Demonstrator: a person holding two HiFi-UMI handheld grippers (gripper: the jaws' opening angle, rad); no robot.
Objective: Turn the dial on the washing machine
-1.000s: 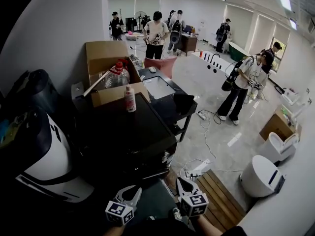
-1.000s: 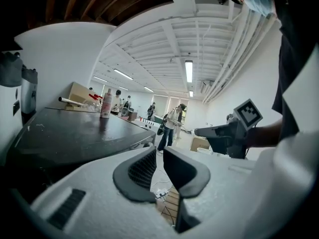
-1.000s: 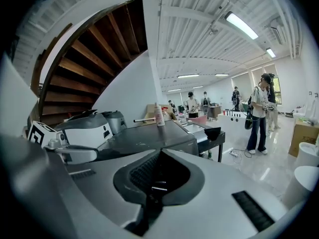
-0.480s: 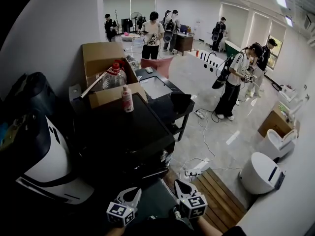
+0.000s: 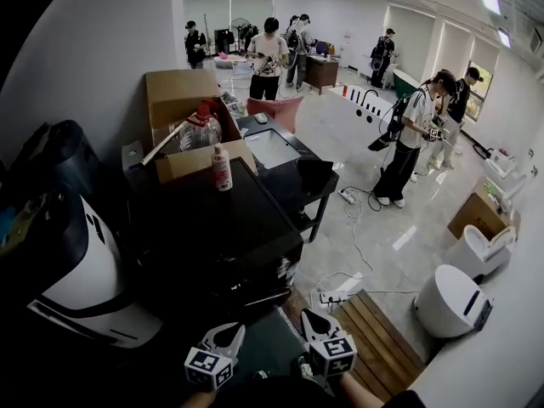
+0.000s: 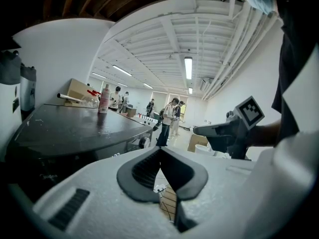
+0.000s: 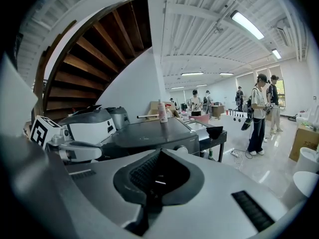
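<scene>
Low at the front edge of the head view, the left claw (image 5: 228,331) and the right claw (image 5: 312,317) hover side by side, each clenched tight with nothing between its jaws. Just ahead of them stands the black-topped washing machine (image 5: 212,219). Its dial (image 7: 183,150) is a pale round knob on the front panel, right under the lid edge near the machine's right corner. In the right gripper view it shows just above that claw's closed tips, and neither claw touches it. A white bottle (image 5: 222,168) with a pink cap stands at the far edge of the lid, just in front of an open cardboard box (image 5: 183,100). A wooden platform (image 5: 374,338) lies on the floor to the right, and several people (image 5: 408,143) stand farther back in the room.
</scene>
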